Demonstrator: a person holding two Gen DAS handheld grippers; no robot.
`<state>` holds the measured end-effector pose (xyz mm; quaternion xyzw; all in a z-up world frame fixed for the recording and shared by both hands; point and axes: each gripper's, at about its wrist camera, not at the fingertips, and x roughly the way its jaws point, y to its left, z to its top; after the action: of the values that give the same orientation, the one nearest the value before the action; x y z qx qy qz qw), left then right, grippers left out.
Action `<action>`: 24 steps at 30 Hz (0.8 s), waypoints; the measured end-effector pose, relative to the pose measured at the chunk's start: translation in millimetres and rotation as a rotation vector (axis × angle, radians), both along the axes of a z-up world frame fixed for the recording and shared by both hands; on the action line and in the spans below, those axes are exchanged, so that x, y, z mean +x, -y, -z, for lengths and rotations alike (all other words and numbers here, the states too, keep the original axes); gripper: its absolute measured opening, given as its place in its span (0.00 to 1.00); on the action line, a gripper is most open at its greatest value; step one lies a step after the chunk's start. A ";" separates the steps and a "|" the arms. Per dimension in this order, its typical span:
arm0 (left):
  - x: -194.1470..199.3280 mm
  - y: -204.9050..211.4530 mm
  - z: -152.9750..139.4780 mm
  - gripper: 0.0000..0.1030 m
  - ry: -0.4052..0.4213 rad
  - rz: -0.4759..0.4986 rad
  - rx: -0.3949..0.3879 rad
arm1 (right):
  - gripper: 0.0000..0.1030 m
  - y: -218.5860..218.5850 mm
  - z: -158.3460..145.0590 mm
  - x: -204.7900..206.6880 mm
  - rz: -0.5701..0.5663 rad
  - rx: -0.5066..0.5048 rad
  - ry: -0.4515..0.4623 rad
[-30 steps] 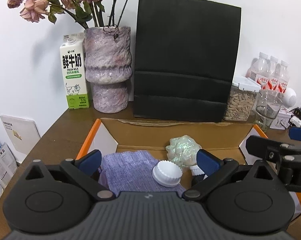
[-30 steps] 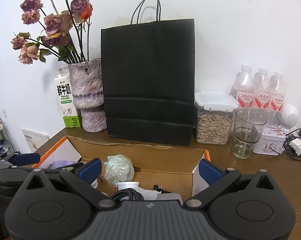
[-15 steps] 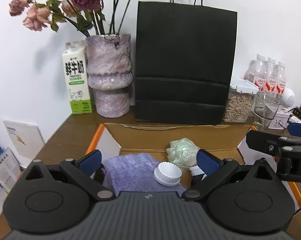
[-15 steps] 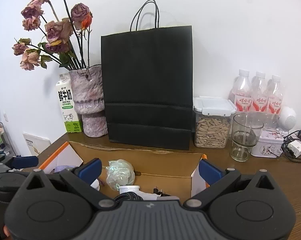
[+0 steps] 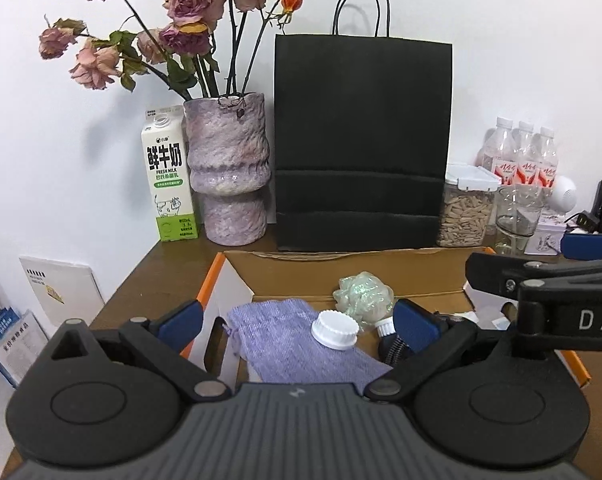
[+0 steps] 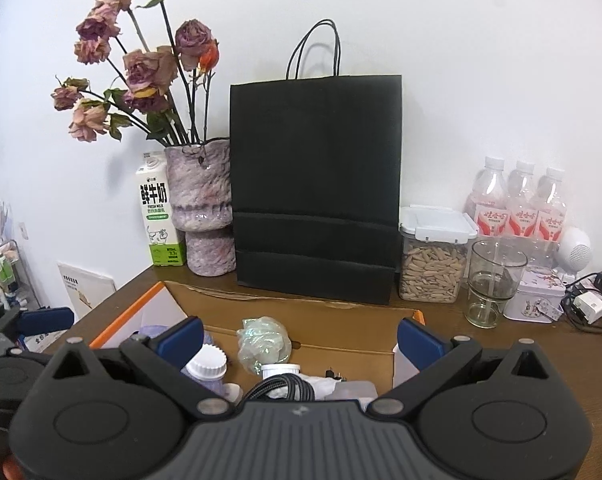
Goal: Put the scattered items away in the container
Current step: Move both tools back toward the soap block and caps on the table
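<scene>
both grippers higher, jaws apart

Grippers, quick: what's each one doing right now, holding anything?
Left tool: open, holding nothing, above the cardboard box.
Right tool: open, holding nothing, also above the box.

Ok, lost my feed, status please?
Left gripper open, empty. Right gripper open, empty. Purple knitted cloth, white ribbed cap inside open cardboard box. Nothing blocking.
</scene>
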<state>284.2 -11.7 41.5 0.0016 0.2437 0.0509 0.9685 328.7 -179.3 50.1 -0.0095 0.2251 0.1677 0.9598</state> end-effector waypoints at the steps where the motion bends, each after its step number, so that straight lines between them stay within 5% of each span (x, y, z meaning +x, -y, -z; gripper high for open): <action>1: -1.7 -0.5 -0.2 1.00 -0.002 -0.001 -0.003 | 1.00 1.7 -0.6 -3.1 0.003 0.004 -0.001; 24: -95.8 -36.4 9.8 1.00 -0.021 -0.065 -0.039 | 1.00 10.2 7.5 -108.0 -0.025 -0.033 -0.020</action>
<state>188.3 24.7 31.7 -0.0246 0.2550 0.0775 0.9635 220.6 -189.6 42.6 -0.0263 0.2371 0.1762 0.9550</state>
